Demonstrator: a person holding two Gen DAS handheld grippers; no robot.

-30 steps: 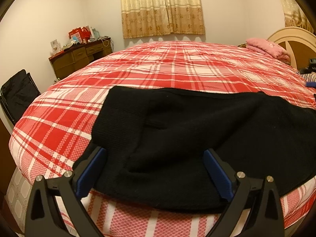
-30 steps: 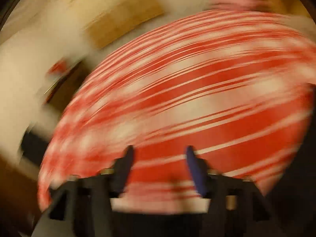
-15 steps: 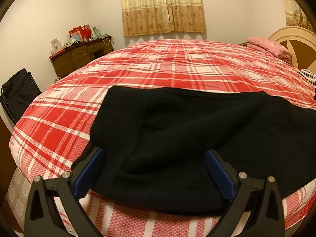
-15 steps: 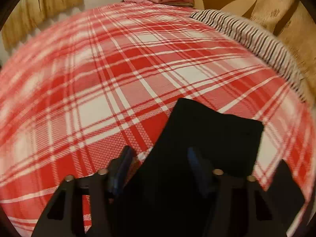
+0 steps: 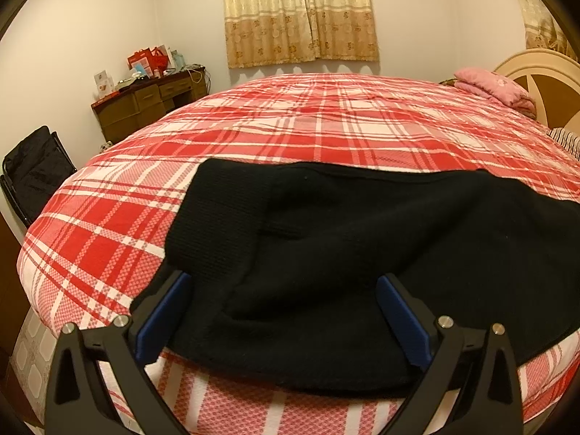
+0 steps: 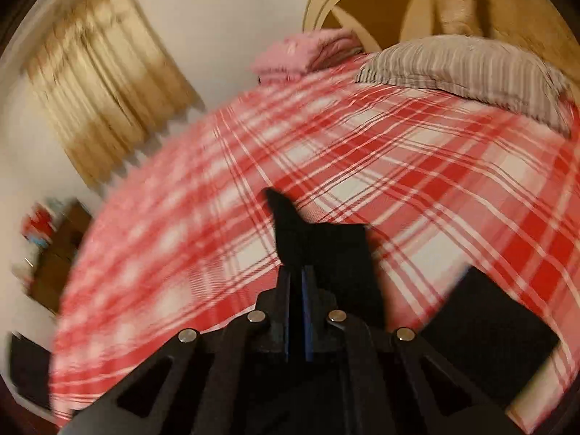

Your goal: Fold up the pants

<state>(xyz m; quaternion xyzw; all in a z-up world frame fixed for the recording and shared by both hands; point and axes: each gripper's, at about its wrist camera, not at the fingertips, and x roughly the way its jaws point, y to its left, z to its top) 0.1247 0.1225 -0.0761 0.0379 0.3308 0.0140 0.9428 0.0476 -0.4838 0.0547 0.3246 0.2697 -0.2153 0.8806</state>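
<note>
Best done slowly: carry the pinched end over in 1 smooth arc toward the left end, edges matched, cloth kept taut, left end pinned flat meanwhile.

Left tool (image 5: 281,311): spread wide, gripping nothing, 2 blue pads (image 5: 161,317) straddling the near edge of the black pants (image 5: 344,239), apparently resting on or just above the cloth. Pants lying flat across the near side of the bed (image 5: 308,127).

Right tool (image 6: 297,282): shut tight on a fold of pants (image 6: 326,250), lifted clear of the bed (image 6: 417,181).

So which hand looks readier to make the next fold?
Probably the right gripper: its jaws are shut on an end of the black pants. The left gripper is open, gripping nothing.
</note>
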